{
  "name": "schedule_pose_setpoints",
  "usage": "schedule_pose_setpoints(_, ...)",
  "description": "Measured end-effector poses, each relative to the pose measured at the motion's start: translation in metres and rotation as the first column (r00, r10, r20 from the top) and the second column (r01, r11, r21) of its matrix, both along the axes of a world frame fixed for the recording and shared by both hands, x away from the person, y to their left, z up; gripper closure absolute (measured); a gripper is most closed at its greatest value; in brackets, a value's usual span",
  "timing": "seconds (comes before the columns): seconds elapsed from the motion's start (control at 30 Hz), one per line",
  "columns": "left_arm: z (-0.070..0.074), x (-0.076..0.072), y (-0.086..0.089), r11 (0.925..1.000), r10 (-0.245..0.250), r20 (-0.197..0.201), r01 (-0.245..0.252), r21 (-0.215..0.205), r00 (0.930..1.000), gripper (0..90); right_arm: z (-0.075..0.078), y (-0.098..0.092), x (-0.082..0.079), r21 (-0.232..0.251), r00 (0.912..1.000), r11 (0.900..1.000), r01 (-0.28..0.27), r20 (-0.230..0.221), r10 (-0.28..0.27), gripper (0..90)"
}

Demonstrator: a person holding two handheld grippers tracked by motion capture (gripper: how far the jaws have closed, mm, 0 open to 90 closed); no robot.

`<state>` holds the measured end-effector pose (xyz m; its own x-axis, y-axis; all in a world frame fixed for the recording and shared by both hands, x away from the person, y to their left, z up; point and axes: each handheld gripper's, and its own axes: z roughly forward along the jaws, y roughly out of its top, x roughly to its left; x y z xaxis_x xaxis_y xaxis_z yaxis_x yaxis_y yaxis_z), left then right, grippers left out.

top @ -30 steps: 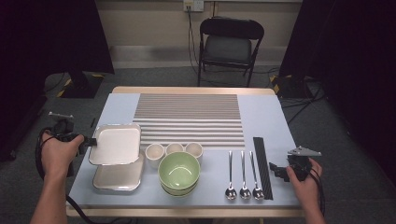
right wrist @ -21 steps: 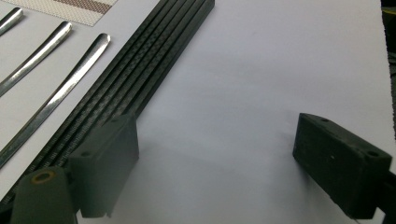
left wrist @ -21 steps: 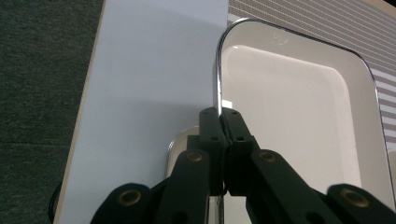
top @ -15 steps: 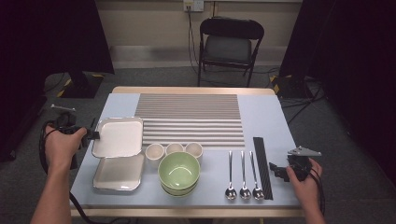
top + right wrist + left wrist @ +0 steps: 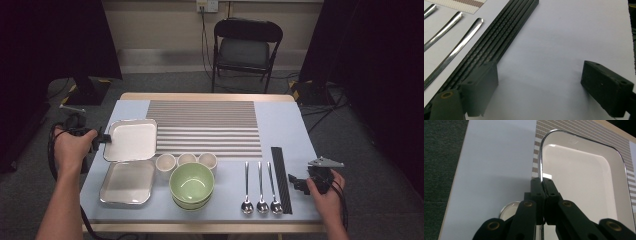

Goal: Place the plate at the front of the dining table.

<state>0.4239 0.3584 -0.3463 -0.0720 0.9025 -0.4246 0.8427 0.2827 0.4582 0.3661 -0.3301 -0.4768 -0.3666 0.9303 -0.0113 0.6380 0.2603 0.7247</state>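
We have the left gripper [image 5: 102, 139] clamped on the near-left rim of the upper tray [image 5: 132, 140], which juts ahead of the jaws, partly over the striped mat [image 5: 205, 127]. Second tray [image 5: 127, 182] sits just behind it, untouched. Bowls [image 5: 191, 184], cups [image 5: 186, 160] and spoons [image 5: 260, 187] look unplaced. Right gripper [image 5: 296, 181] idles wide open, nothing between the jaws, chopsticks [image 5: 280, 175] just to its left. Early stage, we reckon: one tray in hand, everything else left.

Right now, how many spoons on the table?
3. They lie side by side, bowls toward the person, between the green bowl and the black strip: left spoon, middle spoon, right spoon. None looks hidden.
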Motion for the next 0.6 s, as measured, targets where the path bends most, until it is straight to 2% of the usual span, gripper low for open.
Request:
schedule_pose_setpoints(0.13,0.002,0.005,-0.003,1.0000,-0.001,0.011,0.001,-0.006,0.9999,88.9,0.000,0.000,0.000,0.000,1.0000,1.000,0.000,0.000,0.000,13.2)
schedule_pose_setpoints(0.33,0.001,0.011,-0.007,0.9999,-0.006,0.002,0.006,-0.011,1.0000,88.8,0.000,0.000,0.000,0.001,1.0000,1.000,0.001,-0.001,-0.001,13.2)
schedule_pose_setpoints(0.53,0.005,0.018,-0.011,0.9998,-0.019,0.004,0.019,0.001,0.9998,88.8,0.000,0.000,0.000,0.000,1.0000,1.000,0.001,-0.001,-0.001,13.2)
schedule_pose_setpoints(0.6,0.007,0.021,-0.015,0.9999,-0.012,0.011,0.013,-0.011,0.9999,88.8,0.000,0.000,0.000,0.000,1.0000,1.000,0.001,-0.001,-0.001,13.2)
